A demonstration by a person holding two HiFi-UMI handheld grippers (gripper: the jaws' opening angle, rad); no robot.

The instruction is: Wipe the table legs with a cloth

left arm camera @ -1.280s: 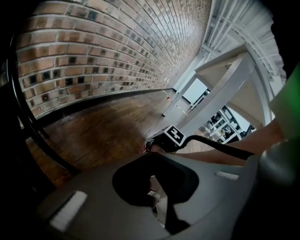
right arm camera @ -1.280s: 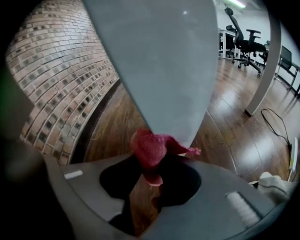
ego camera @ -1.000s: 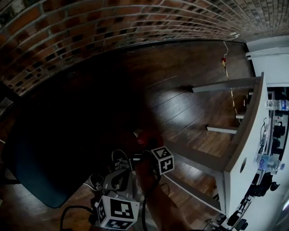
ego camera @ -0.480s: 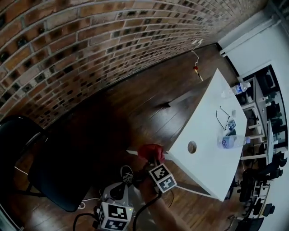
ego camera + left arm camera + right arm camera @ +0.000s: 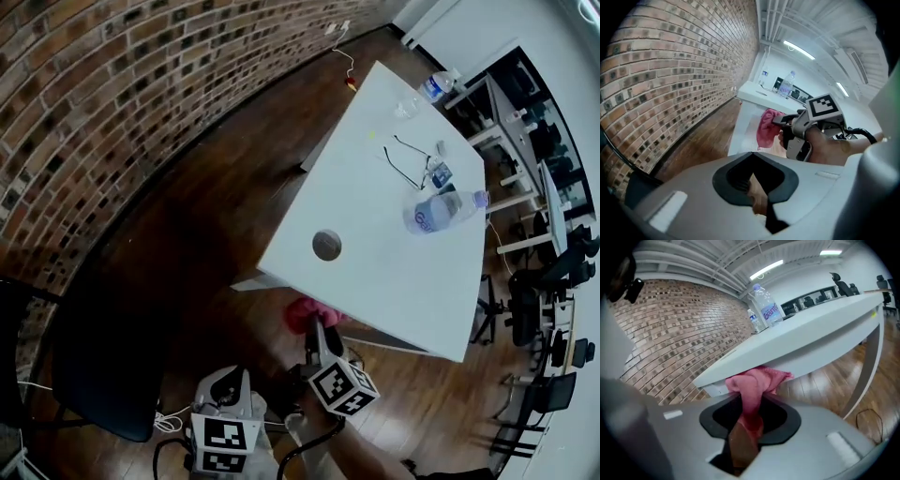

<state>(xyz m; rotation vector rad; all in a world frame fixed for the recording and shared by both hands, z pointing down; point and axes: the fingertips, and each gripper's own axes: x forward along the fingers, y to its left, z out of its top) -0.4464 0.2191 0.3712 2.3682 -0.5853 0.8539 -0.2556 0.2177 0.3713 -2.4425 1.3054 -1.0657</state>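
Pink cloth pinched firmly in the right gripper, bunched up under the near corner of the white table, right at the top of the near leg; touching it or just short of it, hard to call from here. Hangs low and off to the side with the left gripper, jaws closed together on nothing. Looks like early going on the wiping: seems to be at the upper end of one leg only, with its lower length and the other legs judged left to do, and shows no mark either way of what is clean. Across the floor, a far leg in plain sight from the right gripper view. Tally now: one cloth, two grippers, one table, two legs clearly seen, two water bottles standing on top, a near bottle and a far bottle, one round hole in the tabletop, one dark chair by the brick wall.
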